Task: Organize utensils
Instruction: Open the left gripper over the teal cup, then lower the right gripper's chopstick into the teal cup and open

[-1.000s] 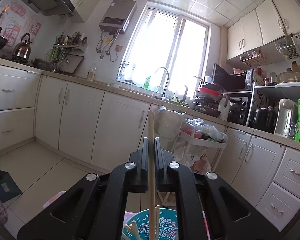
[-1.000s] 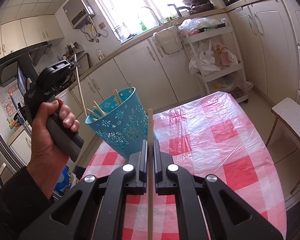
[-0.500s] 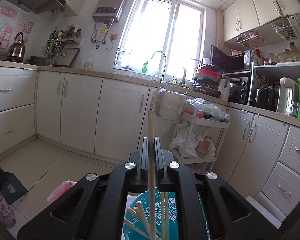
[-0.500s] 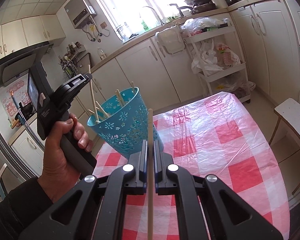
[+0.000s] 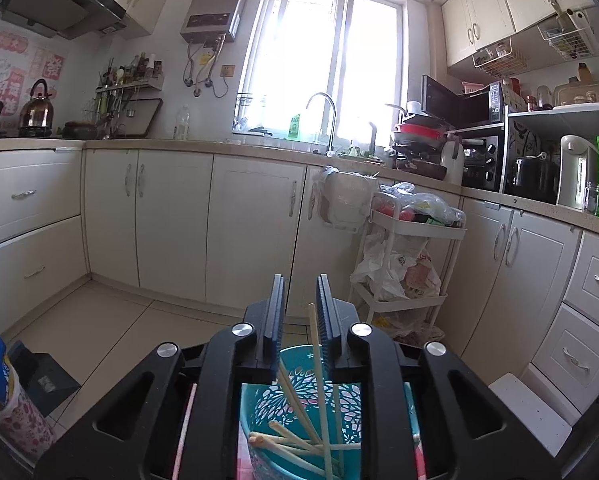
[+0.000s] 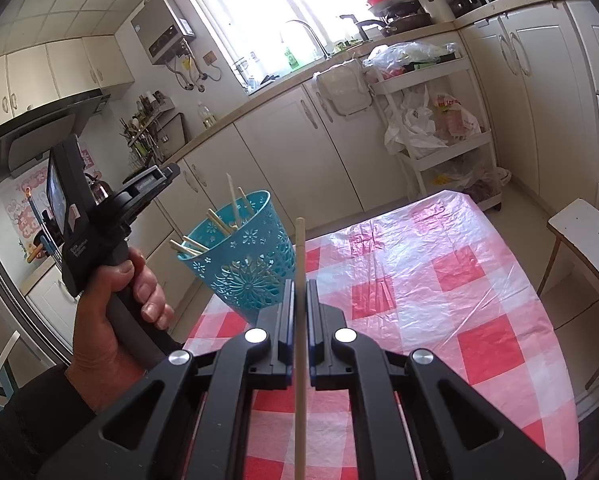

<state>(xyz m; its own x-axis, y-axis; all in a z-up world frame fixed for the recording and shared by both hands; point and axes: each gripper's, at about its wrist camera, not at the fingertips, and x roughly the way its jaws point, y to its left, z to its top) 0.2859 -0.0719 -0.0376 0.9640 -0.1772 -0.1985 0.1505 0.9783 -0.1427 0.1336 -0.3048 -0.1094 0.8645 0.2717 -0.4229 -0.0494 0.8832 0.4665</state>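
A teal openwork basket (image 6: 243, 264) stands tilted on the checked table with several wooden chopsticks in it. My left gripper (image 5: 300, 284) hangs just above the basket (image 5: 259, 408), and its jaws are opening. A chopstick (image 5: 313, 332) leans loose against the right pad, its lower end down in the basket. In the right wrist view a hand (image 6: 111, 312) holds the left gripper (image 6: 173, 169) to the left of the basket. My right gripper (image 6: 299, 286) is shut on another chopstick (image 6: 299, 248), which stands upright in front of the basket.
The table wears a red and white checked plastic cloth (image 6: 439, 280). A white stool (image 6: 579, 228) stands at its right edge. A white trolley (image 6: 439, 120) with bags stands against the cabinets behind. A flowered cup (image 5: 15, 412) is low on the left.
My left gripper came down over the basket and its jaws parted. The chopstick it held slid down into the basket. The right gripper stayed still with its chopstick.
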